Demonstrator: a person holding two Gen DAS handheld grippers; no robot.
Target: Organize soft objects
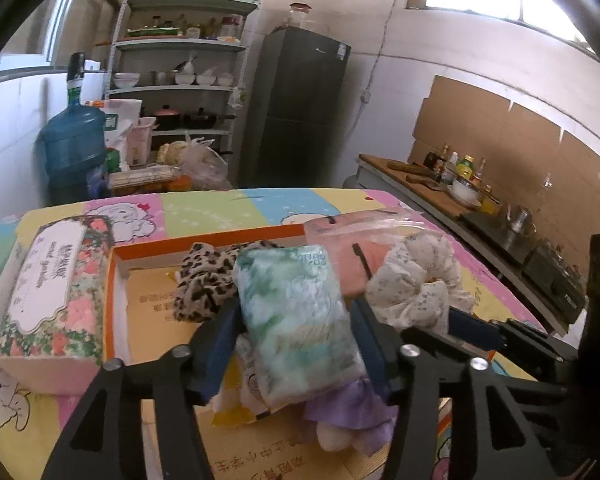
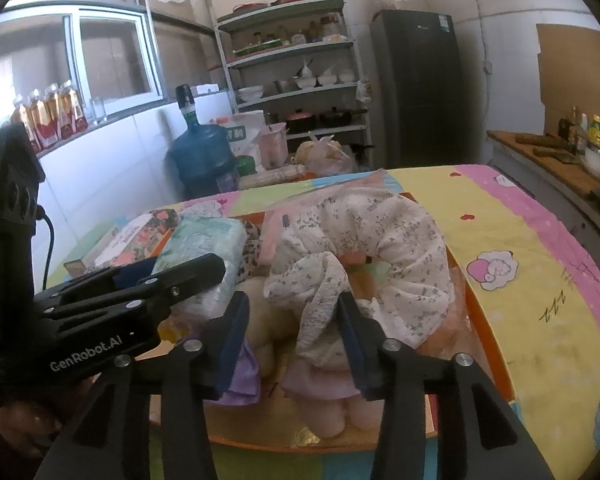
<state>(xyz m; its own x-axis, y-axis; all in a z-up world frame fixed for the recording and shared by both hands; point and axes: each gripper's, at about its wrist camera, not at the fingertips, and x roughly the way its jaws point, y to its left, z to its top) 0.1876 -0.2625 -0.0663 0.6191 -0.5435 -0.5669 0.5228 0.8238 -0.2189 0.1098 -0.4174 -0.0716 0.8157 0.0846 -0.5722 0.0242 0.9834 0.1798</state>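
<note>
A shallow cardboard box with an orange rim [image 1: 120, 280] lies on the bright patchwork tablecloth and holds a pile of soft things. My left gripper [image 1: 296, 308] stands open around a green-and-white tissue pack [image 1: 296, 280] that rests on the pile, pads beside it without squeezing. A leopard-print scrunchie [image 1: 204, 280] lies to its left. My right gripper [image 2: 293, 300] is open over a beige plush toy in a purple dress [image 2: 332, 408]. A white floral scrunchie [image 2: 380, 240] drapes against its right finger [image 2: 352, 332]. A pink zip bag [image 1: 340, 236] lies behind.
A floral tissue box [image 1: 48, 292] stands left of the cardboard box. The left gripper's body [image 2: 140, 300] and a hand show at the left of the right wrist view. Behind the table are a water jug [image 1: 72, 144], shelves [image 1: 180, 60] and a dark fridge [image 1: 300, 104]; a counter [image 1: 440, 188] runs along the right.
</note>
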